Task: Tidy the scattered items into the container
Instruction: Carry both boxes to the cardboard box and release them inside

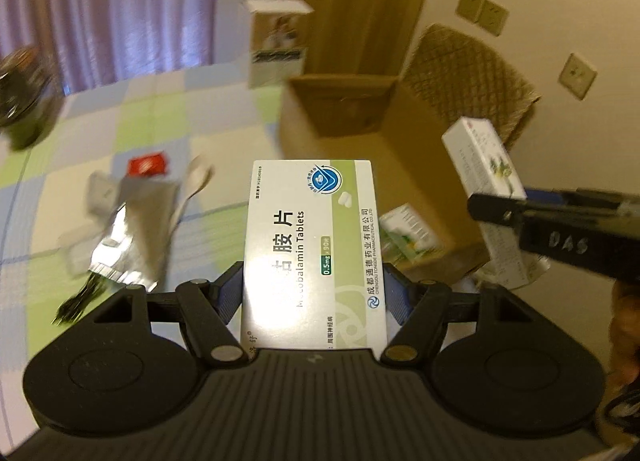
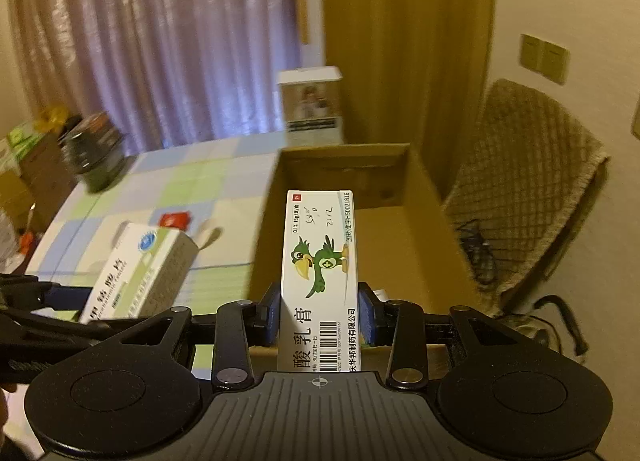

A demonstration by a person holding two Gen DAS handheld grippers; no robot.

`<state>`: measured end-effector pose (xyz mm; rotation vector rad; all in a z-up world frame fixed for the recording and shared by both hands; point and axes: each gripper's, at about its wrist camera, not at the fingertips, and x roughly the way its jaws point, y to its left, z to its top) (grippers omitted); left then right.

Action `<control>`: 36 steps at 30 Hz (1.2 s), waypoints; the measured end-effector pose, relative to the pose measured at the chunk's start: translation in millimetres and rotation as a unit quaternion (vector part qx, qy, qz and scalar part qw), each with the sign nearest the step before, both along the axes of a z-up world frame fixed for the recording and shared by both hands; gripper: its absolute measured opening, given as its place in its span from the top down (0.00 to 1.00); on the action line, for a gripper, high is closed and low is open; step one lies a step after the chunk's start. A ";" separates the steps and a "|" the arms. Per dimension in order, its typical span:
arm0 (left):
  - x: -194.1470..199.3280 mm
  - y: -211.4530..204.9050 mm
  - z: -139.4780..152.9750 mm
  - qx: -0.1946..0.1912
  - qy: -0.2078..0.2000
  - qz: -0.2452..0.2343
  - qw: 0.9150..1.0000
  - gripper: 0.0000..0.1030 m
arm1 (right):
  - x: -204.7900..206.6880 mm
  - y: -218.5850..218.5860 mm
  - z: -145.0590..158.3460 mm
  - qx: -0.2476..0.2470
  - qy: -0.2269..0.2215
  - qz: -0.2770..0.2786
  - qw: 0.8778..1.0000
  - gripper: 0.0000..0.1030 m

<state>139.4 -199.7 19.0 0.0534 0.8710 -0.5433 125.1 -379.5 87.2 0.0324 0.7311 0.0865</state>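
My left gripper (image 1: 316,289) is shut on a white-and-green Mecobalamin tablets box (image 1: 312,237), held up just left of the open cardboard box (image 1: 344,101). My right gripper (image 2: 320,313) is shut on a slim white ointment box with a green parrot (image 2: 320,261), above the cardboard box (image 2: 340,177). Each gripper appears in the other's view: the right one (image 1: 496,213) at the right, the left one (image 2: 60,297) at the left with the tablets box (image 2: 140,273). A small green-white box (image 1: 408,237) lies by the cardboard box's near corner. A foil pouch (image 1: 132,233), a red packet (image 1: 147,165) and a spoon (image 1: 196,181) lie on the checked cloth.
A tall white carton (image 2: 312,101) stands at the table's far edge behind the cardboard box. A dark jar (image 2: 96,153) sits at the far left. A chair with a woven cover (image 2: 520,181) stands right of the box, against the wall. Curtains hang behind.
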 end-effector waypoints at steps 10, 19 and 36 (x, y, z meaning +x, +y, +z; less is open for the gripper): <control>31.9 -68.4 6.2 -0.017 0.000 -0.033 0.999 0.35 | 37.3 -46.1 -1.7 -0.005 0.000 -0.031 1.000 0.60; 49.3 -90.7 -9.1 -0.011 0.009 -0.038 0.999 0.35 | 54.0 -68.2 -16.8 0.001 0.013 -0.036 0.999 0.60; 62.6 -79.8 -16.8 -0.012 0.003 -0.014 1.000 0.30 | 67.0 -75.8 -31.8 0.007 0.022 -0.038 0.999 0.60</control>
